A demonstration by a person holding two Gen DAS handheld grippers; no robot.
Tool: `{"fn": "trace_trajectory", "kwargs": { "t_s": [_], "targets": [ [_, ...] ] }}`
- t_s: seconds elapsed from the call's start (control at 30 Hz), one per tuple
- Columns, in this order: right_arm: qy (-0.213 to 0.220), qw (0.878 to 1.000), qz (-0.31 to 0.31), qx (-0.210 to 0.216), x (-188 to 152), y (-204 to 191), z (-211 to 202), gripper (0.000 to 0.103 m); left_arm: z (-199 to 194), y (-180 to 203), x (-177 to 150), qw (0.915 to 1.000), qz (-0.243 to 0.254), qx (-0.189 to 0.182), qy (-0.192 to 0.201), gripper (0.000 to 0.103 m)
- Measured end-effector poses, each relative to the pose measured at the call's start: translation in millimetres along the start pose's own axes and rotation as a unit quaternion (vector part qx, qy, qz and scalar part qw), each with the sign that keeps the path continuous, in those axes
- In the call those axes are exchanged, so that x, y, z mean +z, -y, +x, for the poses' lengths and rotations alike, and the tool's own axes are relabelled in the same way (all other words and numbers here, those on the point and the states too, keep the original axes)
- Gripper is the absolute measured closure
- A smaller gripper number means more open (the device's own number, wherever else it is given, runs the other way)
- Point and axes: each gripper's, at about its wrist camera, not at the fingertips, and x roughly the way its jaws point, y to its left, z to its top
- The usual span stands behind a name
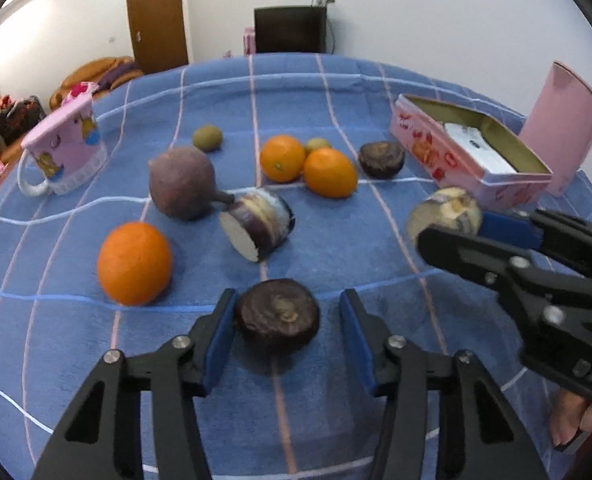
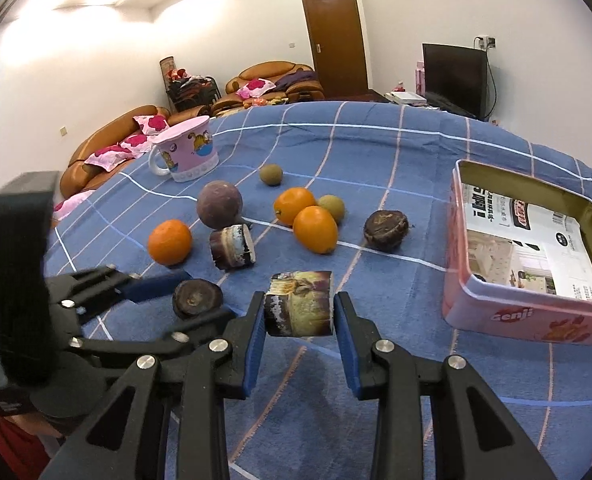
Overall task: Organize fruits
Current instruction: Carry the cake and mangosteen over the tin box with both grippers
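My left gripper (image 1: 286,326) is open around a dark brown flat fruit (image 1: 277,315) lying on the blue cloth; its left pad touches the fruit and the right pad stands apart. The fruit also shows in the right wrist view (image 2: 197,298). My right gripper (image 2: 298,310) is shut on a short cut sugarcane piece (image 2: 299,303), held a little above the cloth; it shows in the left wrist view (image 1: 446,212). Three oranges (image 1: 135,263) (image 1: 282,158) (image 1: 330,173), a purple round fruit (image 1: 182,183), another cane piece (image 1: 256,222), two kiwis (image 1: 207,137) and a second dark fruit (image 1: 381,159) lie scattered.
An open pink tin (image 2: 528,320) with a printed box inside stands at the right; its lid (image 1: 562,128) stands upright behind it. A pink mug (image 1: 66,148) stands at the far left. The blue checked cloth (image 1: 316,88) covers the table.
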Motion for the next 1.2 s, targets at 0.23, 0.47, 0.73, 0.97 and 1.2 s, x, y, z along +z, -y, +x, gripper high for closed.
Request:
{"fn": "trace_trajectory", "kwargs": {
  "t_s": [0.23, 0.47, 0.73, 0.97, 1.2],
  "targets": [
    [0.014, 1.0, 0.004, -0.01, 1.9, 6.6, -7.4, 0.068, -4.8, -7.5, -4.0, 0.9997, -0.023, -0.003, 0.008, 0.064],
    [0.066, 0.996, -0.006, -0.068, 7.4, 19.4, -30.8, 0.068, -26.2, 15.7, 14.6, 0.9954, -0.018, -0.001, 0.094, 0.064],
    [0.104, 0.983, 0.014, -0.152, 12.1, 67.1, -55.9, 0.068, -23.2, 70.7, 52.2, 0.9892, 0.009, -0.026, 0.144, 0.064],
    [0.105, 0.972, 0.031, -0.208, 12.5, 113.6, -63.8, 0.068, -8.7, 116.2, 76.2, 0.9868, 0.03, -0.045, 0.152, 0.064],
    [0.1, 0.967, 0.049, -0.231, 14.1, 142.2, -65.7, 0.067, 4.3, 146.9, 90.3, 0.986, 0.045, -0.054, 0.151, 0.064]
  ]
}}
